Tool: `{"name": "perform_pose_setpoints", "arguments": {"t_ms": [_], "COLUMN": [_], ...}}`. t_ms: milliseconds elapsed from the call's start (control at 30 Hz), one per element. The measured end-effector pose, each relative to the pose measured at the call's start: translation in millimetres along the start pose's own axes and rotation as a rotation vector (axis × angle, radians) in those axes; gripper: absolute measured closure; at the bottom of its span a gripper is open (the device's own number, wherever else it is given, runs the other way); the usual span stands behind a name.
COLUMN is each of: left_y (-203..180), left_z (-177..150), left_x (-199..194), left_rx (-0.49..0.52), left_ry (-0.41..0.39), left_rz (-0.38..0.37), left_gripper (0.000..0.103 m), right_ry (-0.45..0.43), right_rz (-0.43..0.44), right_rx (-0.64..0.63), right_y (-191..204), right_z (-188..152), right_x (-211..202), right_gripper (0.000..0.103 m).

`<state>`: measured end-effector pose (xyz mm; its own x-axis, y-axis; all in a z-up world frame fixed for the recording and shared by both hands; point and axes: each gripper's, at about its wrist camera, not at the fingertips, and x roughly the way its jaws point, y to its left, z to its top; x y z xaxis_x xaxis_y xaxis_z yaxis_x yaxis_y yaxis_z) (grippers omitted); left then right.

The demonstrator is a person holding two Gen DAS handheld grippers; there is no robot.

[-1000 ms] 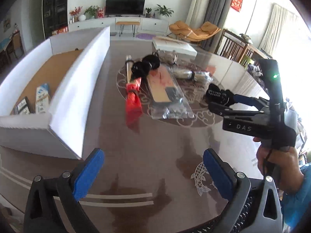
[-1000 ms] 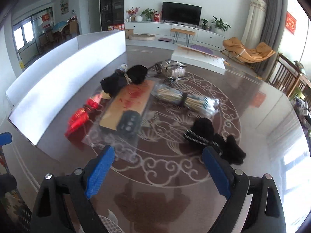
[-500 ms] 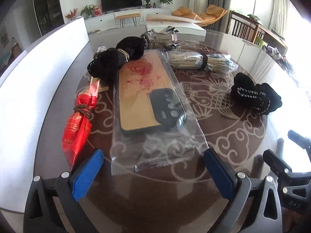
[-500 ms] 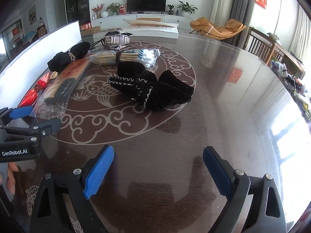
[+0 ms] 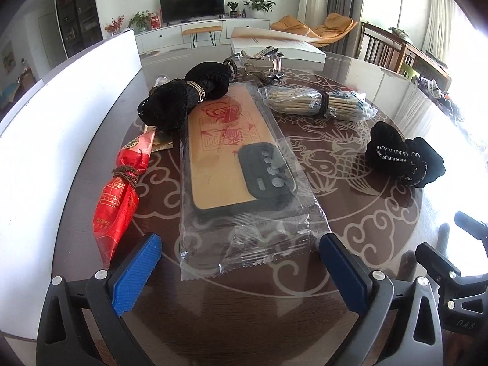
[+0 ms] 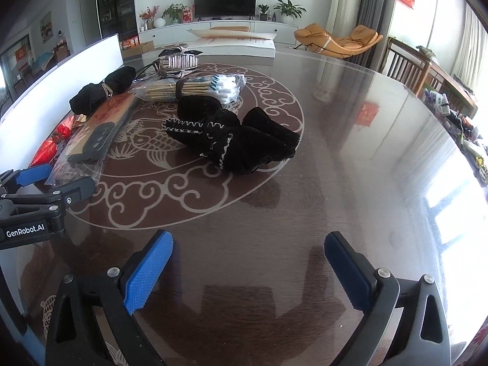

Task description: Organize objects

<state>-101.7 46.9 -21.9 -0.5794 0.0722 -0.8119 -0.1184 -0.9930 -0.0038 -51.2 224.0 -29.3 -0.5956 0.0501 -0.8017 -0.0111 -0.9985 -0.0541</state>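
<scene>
On the round patterned table lies a clear bag (image 5: pixel 231 152) holding a tan board and a black piece. My left gripper (image 5: pixel 241 244) is open, and the bag's near end shows between its blue pads without touching them. Left of the bag lies a red wrapped packet (image 5: pixel 119 195). Behind it sits a tied black cloth bundle (image 5: pixel 189 94), with a bagged bundle of sticks (image 5: pixel 317 102) to the right. Black stitched fabric pieces (image 6: pixel 231 140) lie ahead of my right gripper (image 6: pixel 248 241), whose jaws are opening over bare table with nothing between them.
A long white box wall (image 5: pixel 45 140) runs along the table's left side. A flat white box (image 5: pixel 274 45) and silvery packets (image 6: pixel 178 61) sit at the far edge. The left gripper (image 6: pixel 61 177) shows at the left of the right wrist view. Chairs stand beyond the table's right rim.
The left wrist view swung from the white box to the bagged board and dropped closer. The right wrist view swung right, from the board to the black stitched pieces. Both stayed still over the last half second.
</scene>
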Motion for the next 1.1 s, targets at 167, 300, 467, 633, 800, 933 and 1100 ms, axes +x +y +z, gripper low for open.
{"name": "perform_pose_setpoints", "arguments": {"t_ms": [167,300,467,633,800,933,1100], "left_y": [-0.2,-0.2,0.1,0.0,0.2,0.1,0.2], "left_z": [0.0,0.0,0.0,0.0,0.0,0.1,0.2], "left_x": [0.0,0.1,0.2,0.2,0.3,0.4,0.5], "left_rx": [0.0,0.0,0.0,0.001,0.001,0.001,0.001], "left_ry": [0.0,0.0,0.0,0.0,0.0,0.0,0.0], "left_rz": [0.0,0.0,0.0,0.0,0.0,-0.001,-0.001], "left_gripper": [0.0,0.0,0.0,0.0,0.0,0.0,0.0], "right_ry": [0.0,0.001,0.001,0.001,0.001,0.001,0.001], "right_rz": [0.001,0.003,0.001,0.0,0.004,0.005,0.007], "right_rx": [0.001,0.003,0.003,0.003,0.003,0.004,0.002], "right_y": [0.2,0.5,0.9,1.0,0.8,1.2,2.3], "right_z": [0.3,0.5,0.6,0.7,0.9,0.8,1.4], "right_x": [-0.2,0.2,0.2,-0.1,-0.2,-0.2,0.0], "right_gripper": [0.003,0.003,0.002,0.002,0.002,0.002,0.002]}}
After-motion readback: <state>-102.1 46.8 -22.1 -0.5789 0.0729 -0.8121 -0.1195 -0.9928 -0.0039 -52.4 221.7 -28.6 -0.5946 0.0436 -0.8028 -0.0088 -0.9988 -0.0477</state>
